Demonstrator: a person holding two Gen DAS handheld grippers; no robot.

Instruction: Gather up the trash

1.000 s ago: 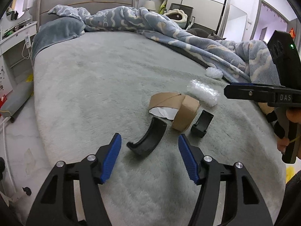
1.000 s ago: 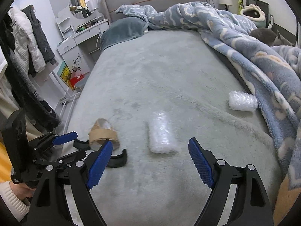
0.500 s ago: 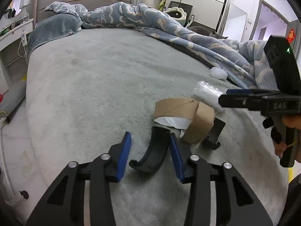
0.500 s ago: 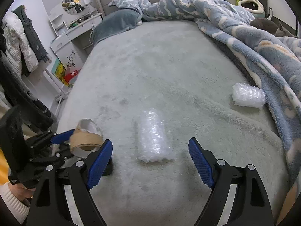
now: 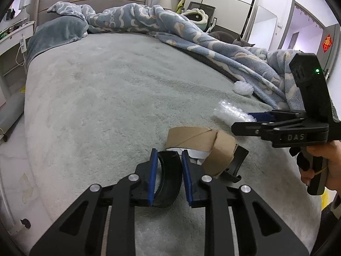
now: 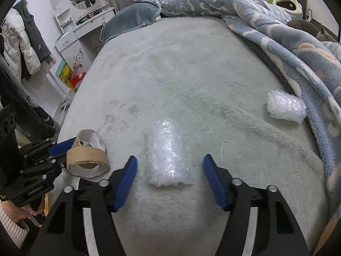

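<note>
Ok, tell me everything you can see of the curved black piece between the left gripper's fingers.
The curved black piece is a matte arc, plastic by the look, with a squared end pointing away. It lies on the grey-green bed cover, in front of the brown cardboard ring. The left gripper straddles it, its jaws closing; the blue pads sit at both edges, seemingly touching.

Small black piece (image 5: 234,166) half behind cardboard (image 5: 200,143)
</note>
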